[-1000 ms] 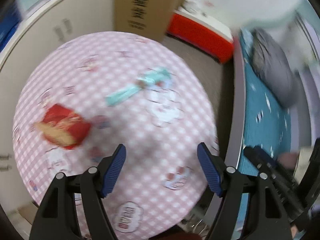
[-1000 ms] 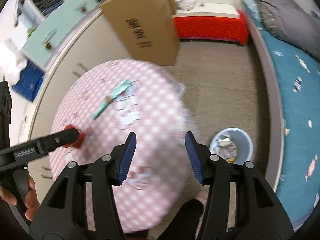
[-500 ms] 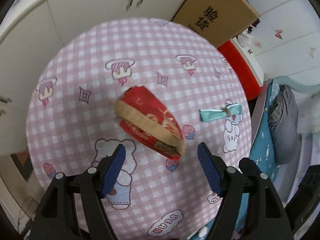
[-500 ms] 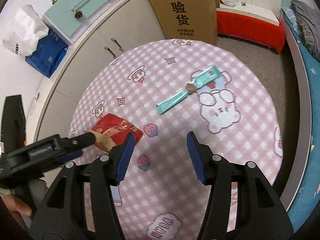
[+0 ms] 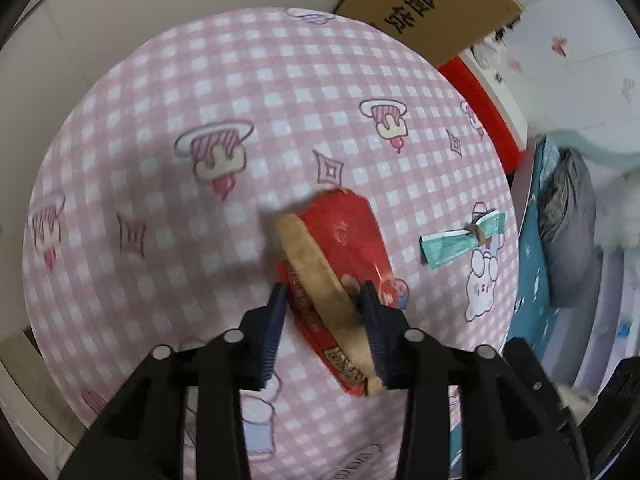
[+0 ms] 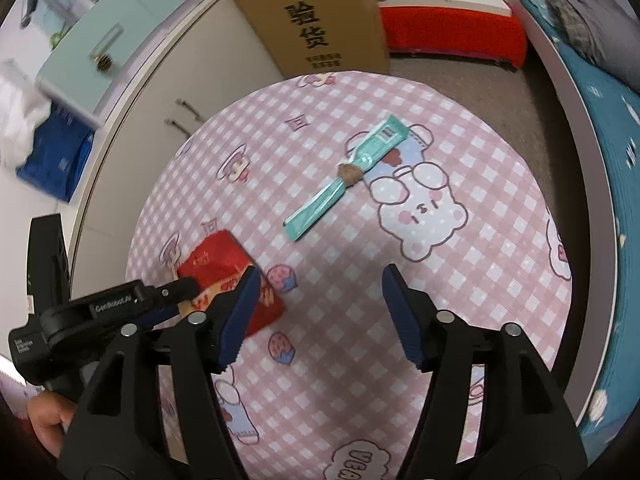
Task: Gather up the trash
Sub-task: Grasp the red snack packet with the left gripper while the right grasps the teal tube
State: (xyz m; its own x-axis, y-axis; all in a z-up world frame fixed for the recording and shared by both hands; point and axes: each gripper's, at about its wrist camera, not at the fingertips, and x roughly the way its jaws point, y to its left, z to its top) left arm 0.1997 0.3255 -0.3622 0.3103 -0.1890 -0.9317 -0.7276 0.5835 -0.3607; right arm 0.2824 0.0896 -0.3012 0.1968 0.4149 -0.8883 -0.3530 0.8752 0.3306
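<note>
Two pieces of trash lie on the round pink-checked table, and the left gripper is down on the nearer one: the red snack wrapper sits between its blue pads, the jaws closing, and the pads look to be touching the crumpled sides, though blur keeps me from saying how firmly. The risk is plain from here: the grip falls on the near end of the wrapper, beside its tan folded strip, so most of the packet stretches away beyond the fingertips; I'd guess that if the pads only pinch loose foil it could slide out or droop when lifted. The slick tablecloth could also let the wrapper skid ahead of the closing pads rather than seat between them. Over on the other side, the right gripper hangs above bare cloth, jaws opening, nothing between them. Its left pad sits just beside the red wrapper and the left tool's tip, so the two tools are crowded together there and could knock one another. Ahead of the right gripper, well apart from its fingertips, lies the teal wrapper, a long strip with a small brown lump at its middle; that lump may roll off if the strip is picked up by one end. Beyond the table's far edge stand a cardboard box and a red bench, clear of the work. No bin shows in either view.
</note>
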